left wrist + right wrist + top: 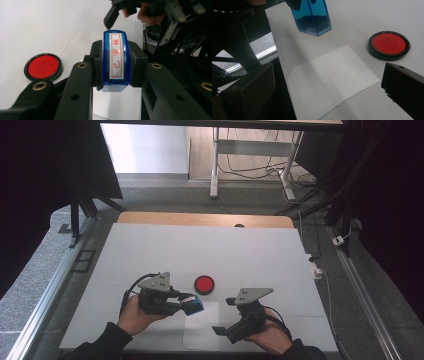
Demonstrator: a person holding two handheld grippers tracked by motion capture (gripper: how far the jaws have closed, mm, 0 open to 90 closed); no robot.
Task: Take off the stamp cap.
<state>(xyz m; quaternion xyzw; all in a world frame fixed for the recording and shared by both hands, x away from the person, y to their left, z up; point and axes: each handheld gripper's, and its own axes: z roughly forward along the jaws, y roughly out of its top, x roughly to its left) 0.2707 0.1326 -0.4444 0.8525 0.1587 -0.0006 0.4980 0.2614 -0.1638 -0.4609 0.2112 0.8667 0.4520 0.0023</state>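
Observation:
My left gripper (192, 305) is shut on a blue translucent stamp (194, 305), held a little above the table. In the left gripper view the stamp (116, 58) sits squeezed between the two black jaws, and its white label with red characters faces the camera. A round red ink pad (204, 284) in a black case lies on the table just beyond the stamp, and also shows as ink pad (43, 66) and ink pad (389, 45). Under the stamp (312, 16) lies a white paper sheet (332, 77). My right gripper (225, 316) stands open over the sheet with nothing between its jaws.
A white cover (150, 250) spans the table, with a wooden strip (200, 218) along its far edge. A metal rail (50, 290) runs along the left side. Beyond the table are desk legs (215, 165) and cables on the floor (300, 180).

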